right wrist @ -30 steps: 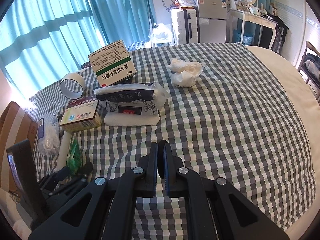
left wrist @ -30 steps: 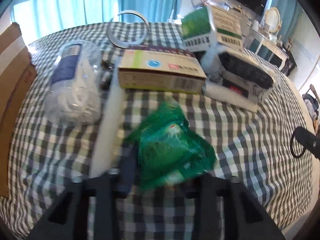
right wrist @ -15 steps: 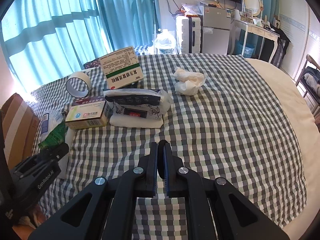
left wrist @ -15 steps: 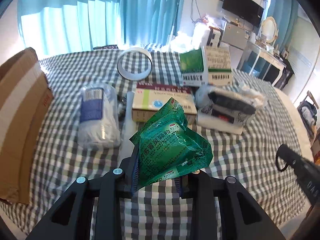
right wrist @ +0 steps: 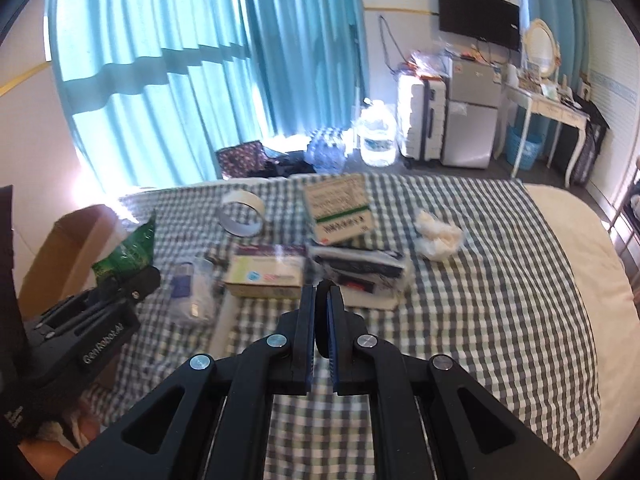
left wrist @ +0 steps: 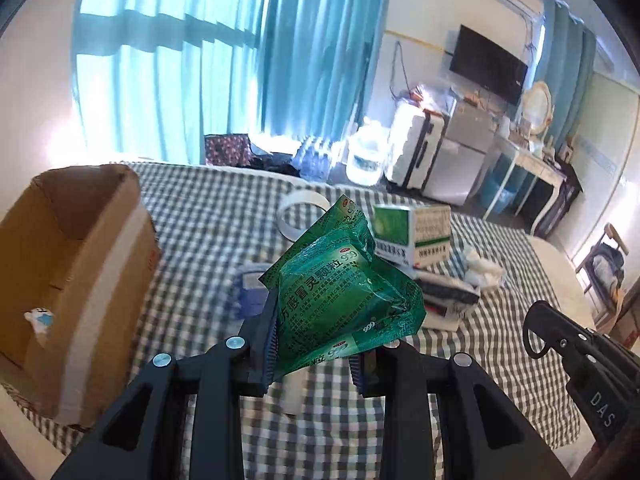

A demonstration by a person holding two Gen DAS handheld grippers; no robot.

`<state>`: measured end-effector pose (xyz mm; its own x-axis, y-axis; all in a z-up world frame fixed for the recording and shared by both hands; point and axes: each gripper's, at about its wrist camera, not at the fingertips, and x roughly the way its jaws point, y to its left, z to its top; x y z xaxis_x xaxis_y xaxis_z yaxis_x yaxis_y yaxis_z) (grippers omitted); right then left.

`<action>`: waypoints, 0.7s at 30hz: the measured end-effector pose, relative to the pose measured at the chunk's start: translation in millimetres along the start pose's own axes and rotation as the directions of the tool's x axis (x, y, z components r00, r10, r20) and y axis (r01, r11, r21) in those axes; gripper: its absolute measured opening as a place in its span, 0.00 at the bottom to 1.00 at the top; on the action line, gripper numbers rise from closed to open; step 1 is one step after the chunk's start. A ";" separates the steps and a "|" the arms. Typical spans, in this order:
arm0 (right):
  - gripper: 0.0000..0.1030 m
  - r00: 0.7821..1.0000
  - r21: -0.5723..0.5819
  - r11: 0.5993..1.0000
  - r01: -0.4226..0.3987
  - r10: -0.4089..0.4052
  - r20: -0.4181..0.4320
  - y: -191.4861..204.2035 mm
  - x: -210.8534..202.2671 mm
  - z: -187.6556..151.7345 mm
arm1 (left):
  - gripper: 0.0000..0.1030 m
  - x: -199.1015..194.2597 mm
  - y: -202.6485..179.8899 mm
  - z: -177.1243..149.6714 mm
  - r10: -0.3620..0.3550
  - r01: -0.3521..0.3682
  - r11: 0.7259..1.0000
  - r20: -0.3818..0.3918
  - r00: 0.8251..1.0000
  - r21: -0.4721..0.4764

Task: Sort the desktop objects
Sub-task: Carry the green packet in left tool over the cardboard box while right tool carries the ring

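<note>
Sorting is mid-carry: the left gripper [left wrist: 316, 344] pinches a green sachet [left wrist: 340, 292] in its jaws, held above the checked bed [left wrist: 224, 216]. Right gripper [right wrist: 321, 320] hangs empty, jaws pressed together. Next move probably needs a swing left over the cardboard box [left wrist: 68, 264], then release.

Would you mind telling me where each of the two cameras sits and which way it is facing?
Left wrist: on the left gripper, looking along its fingers, shut on the green sachet, over the checked cloth; cardboard box at left, right gripper at the right edge.
Right wrist: on the right gripper, shut and empty, facing the curtains; left gripper at lower left.
Shared: sachet, box, tape roll, green-and-white carton.
</note>
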<state>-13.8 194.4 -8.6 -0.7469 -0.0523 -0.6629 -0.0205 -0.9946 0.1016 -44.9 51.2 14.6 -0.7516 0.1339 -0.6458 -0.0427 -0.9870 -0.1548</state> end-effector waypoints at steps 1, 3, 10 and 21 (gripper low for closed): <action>0.05 1.000 -0.014 1.000 -0.013 0.013 0.009 9.5 -3.8 4.7 | 0.29 -5.1 7.3 3.9 -0.002 0.002 1.000 0.014 1.000 -0.011; 0.05 0.999 -0.033 0.999 -0.038 0.039 0.023 24.8 -8.9 11.8 | 0.29 -15.1 24.0 9.2 0.010 -0.009 0.999 0.040 0.999 -0.033; 0.05 0.986 -0.122 0.980 -0.156 0.161 0.038 95.8 -16.8 35.7 | 0.29 -36.8 90.0 22.4 0.107 -0.094 0.986 0.087 0.990 -0.140; 0.05 0.939 -0.300 0.893 -0.334 0.342 -0.028 232.3 2.6 43.3 | 0.29 -35.0 202.7 9.5 0.247 -0.215 0.909 0.048 0.968 -0.356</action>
<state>-49.3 -32.9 45.4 -0.6900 -0.3920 -0.6085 0.4311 -0.8978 0.0896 -33.5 -154.4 12.8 -0.7694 -0.1188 -0.6276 0.3570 -0.8947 -0.2684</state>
